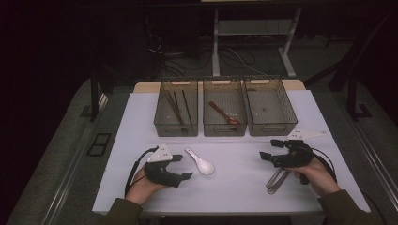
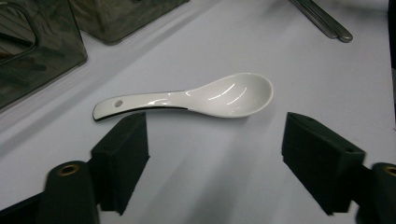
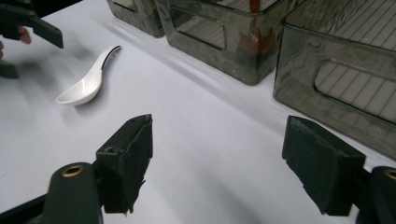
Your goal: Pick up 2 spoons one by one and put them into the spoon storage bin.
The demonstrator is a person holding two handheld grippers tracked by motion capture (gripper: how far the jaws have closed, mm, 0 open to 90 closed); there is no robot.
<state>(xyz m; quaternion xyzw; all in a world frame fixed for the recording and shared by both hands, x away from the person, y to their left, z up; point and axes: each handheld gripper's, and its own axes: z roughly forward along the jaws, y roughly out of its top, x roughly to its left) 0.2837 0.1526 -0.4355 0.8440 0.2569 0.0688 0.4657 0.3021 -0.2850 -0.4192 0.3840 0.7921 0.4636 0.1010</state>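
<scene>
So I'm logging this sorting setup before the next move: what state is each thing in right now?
White spoon: lying bowl-up on the table, untouched.
Left gripper: jaws open, spoon just beyond them.
Right gripper: jaws open, nothing between them.
Metal utensils: lying on the table under the right hand.
Left bin: holds chopsticks.
Middle bin: holds a brown spoon.
Right bin: looks empty.

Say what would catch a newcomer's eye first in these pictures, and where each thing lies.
A glossy white ceramic soup spoon lies alone on the white table, just ahead of the open left tool. Behind it three smoky see-through bins stand in a row; the left one holds chopsticks, the middle one a reddish-brown spoon.
</scene>
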